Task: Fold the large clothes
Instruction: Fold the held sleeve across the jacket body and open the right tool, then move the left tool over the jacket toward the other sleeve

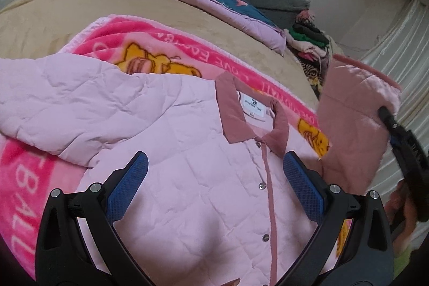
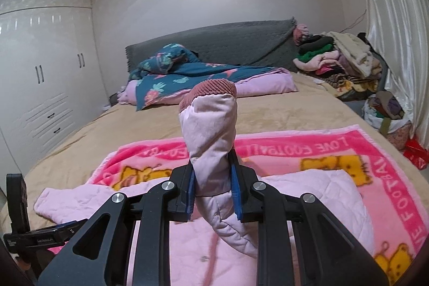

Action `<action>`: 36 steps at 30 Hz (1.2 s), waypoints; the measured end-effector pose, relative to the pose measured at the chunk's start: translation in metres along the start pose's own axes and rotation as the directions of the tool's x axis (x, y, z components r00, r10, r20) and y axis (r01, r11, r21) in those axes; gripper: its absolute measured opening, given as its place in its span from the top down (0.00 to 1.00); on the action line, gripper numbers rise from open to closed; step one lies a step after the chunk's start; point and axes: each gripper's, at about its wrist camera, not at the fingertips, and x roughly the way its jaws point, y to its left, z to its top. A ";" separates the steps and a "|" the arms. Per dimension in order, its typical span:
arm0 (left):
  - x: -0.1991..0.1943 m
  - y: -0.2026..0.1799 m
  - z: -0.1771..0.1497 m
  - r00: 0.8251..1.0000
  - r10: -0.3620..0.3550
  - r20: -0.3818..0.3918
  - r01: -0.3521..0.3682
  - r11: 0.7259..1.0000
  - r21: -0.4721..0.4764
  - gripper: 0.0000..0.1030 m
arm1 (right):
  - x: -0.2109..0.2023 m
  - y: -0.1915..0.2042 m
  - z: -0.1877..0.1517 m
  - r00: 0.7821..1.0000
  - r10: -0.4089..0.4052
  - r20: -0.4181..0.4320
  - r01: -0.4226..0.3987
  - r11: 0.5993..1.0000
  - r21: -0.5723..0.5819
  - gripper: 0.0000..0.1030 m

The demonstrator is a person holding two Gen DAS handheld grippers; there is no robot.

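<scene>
Left gripper [image 1: 215,170] is hanging over the chest of the pale pink quilted button-front jacket [image 1: 166,141], jaws spread wide, nothing between them. Its blue textured pads [image 1: 130,185] are sitting either side of the dusty-rose placket; whether they are touching the fabric, I cannot tell. Jacket is lying front-up, snaps done up, on the hot-pink fleece blanket with yellow bear print and white lettering [image 1: 32,170], which is spread across the tan-covered bed [image 1: 53,7]. Dusty-rose collar [image 1: 233,109] is lying open with the white neck label showing. One sleeve is lying bunched across the blanket towards the wardrobe side.

Right gripper [image 2: 213,188] is pinching the jacket's other sleeve [image 2: 211,130], jaws pressed in on the fabric just below the cuff, blue pads squeezing it from both sides. Sleeve is standing up out of the jaws, ribbed dusty-rose cuff [image 2: 207,90] on top, the rest of it trailing down under the gripper to the jacket body. From the left wrist view that lifted sleeve is hanging at the right edge, clear of the blanket.

Behind: dark teal floral quilt with lilac lining [image 2: 174,74] is heaped against the grey padded headboard [image 2: 228,42]. Pile of mixed clothes [image 2: 335,55] is sitting at the far right corner. White glossy wardrobe [image 2: 40,77] is standing along the left wall.
</scene>
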 end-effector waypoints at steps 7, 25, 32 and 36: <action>-0.003 0.023 0.006 0.996 -0.094 -0.002 0.093 0.991 -0.101 0.08 | 0.028 0.044 -0.022 0.996 0.067 -0.053 -0.069 0.997 -0.020 0.80; 0.015 0.049 -0.001 0.985 -0.162 -0.061 0.146 0.967 -0.210 0.08 | 0.069 0.106 -0.123 0.918 0.221 -0.330 -0.246 0.969 -0.034 0.59; 0.021 0.056 -0.005 0.991 -0.114 -0.077 0.095 0.972 -0.216 0.08 | 0.049 0.087 -0.119 0.907 0.256 -0.336 -0.271 0.963 0.003 0.21; 0.022 0.040 -0.007 0.994 -0.065 -0.083 0.053 0.989 -0.137 0.08 | 0.036 0.047 -0.110 0.935 0.168 -0.314 -0.176 0.984 0.002 0.20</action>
